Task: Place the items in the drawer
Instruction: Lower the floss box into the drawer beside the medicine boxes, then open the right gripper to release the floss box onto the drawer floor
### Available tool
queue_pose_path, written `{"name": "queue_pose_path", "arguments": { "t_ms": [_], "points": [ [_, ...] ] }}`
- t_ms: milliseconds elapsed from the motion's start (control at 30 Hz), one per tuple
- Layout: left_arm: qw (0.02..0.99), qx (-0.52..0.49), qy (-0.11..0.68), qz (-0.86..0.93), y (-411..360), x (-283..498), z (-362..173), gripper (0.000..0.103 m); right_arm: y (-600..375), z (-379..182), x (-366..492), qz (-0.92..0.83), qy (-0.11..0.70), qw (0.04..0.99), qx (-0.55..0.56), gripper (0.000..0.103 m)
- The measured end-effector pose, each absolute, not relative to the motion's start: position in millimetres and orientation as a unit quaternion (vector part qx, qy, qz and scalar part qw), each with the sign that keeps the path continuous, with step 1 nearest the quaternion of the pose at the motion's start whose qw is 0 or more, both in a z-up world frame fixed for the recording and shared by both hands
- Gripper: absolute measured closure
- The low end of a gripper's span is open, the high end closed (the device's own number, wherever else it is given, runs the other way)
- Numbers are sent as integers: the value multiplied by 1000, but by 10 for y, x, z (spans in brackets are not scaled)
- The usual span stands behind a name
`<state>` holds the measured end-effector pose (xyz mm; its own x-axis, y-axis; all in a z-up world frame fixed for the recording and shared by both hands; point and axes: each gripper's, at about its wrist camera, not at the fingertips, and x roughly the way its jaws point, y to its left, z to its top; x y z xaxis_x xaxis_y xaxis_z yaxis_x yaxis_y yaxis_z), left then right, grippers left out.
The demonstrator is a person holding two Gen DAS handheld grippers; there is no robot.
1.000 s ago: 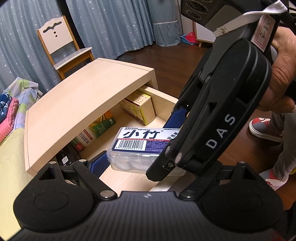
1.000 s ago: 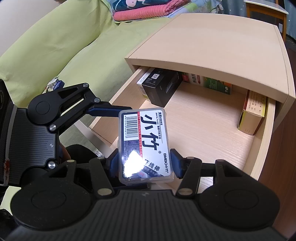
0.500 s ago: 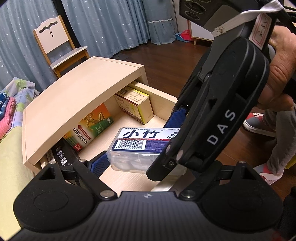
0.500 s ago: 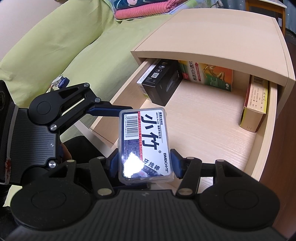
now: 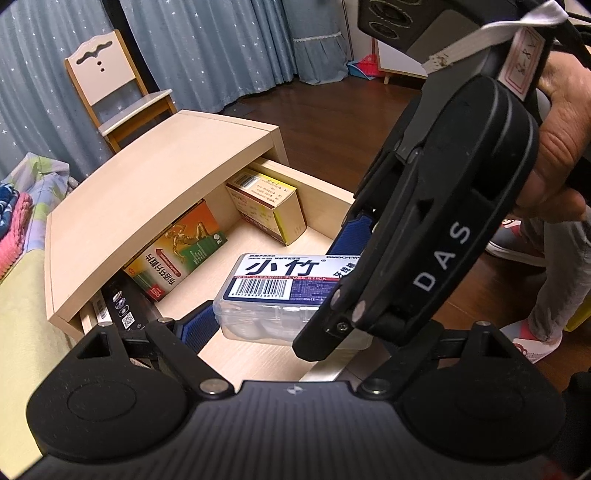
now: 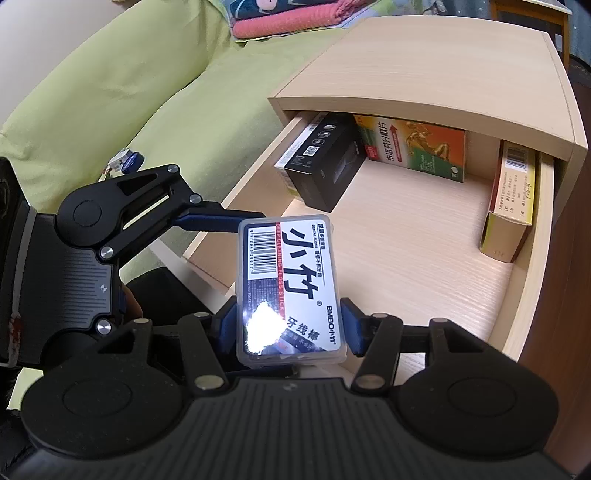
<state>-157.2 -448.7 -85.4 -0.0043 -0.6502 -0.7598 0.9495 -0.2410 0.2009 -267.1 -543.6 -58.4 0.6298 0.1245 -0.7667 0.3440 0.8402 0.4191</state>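
Your right gripper [image 6: 291,328] is clamped on the floss box [image 6: 288,280], its blue pads [image 6: 352,325] pressing the two long sides at the near end, label up and barcode end pointing away from you. Your left gripper [image 5: 275,278] stands wide, one blue finger [image 5: 197,326] just beside the barcode end of the box and the other by its far corner; whether either pad touches the plastic, I cannot tell. Your hand [image 5: 561,147] wraps the handle of the right gripper, up on the right of the left wrist view.

The box hangs over the front part of the open drawer [image 6: 524,295], carried in that right claw, with bare wood floor ahead of it. Further in, a black box [image 6: 325,166] stands against the left wall. Behind it an orange and green box [image 6: 413,147] stands upright across the back, half under the cabinet top [image 6: 443,66]. A yellow box [image 6: 509,195] stands on edge along the right wall.

Left of the cabinet runs the green bed cover [image 6: 110,92], with a folded pink cloth [image 6: 295,18] at its far end. Beyond the cabinet, a wooden chair [image 5: 110,85] stands before starred blue curtains [image 5: 221,44].
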Motion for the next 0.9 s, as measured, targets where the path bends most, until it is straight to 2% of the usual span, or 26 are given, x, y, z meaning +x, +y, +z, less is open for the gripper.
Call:
{"name": "queue_pose_path", "arguments": {
  "t_ms": [367, 733, 900],
  "points": [
    [587, 405, 198, -673, -4761, -1345, -790, 12, -5898, -743, -2551, -89, 391, 849, 343, 51],
    [557, 408, 259, -676, -5020, -978, -1044, 11, -6569, -1388, -2430, -140, 389, 768, 488, 51],
    [550, 397, 278, -680, -5104, -841, -1080, 11, -6681, -1570, -2284, -161, 397, 740, 518, 51]
  ]
}}
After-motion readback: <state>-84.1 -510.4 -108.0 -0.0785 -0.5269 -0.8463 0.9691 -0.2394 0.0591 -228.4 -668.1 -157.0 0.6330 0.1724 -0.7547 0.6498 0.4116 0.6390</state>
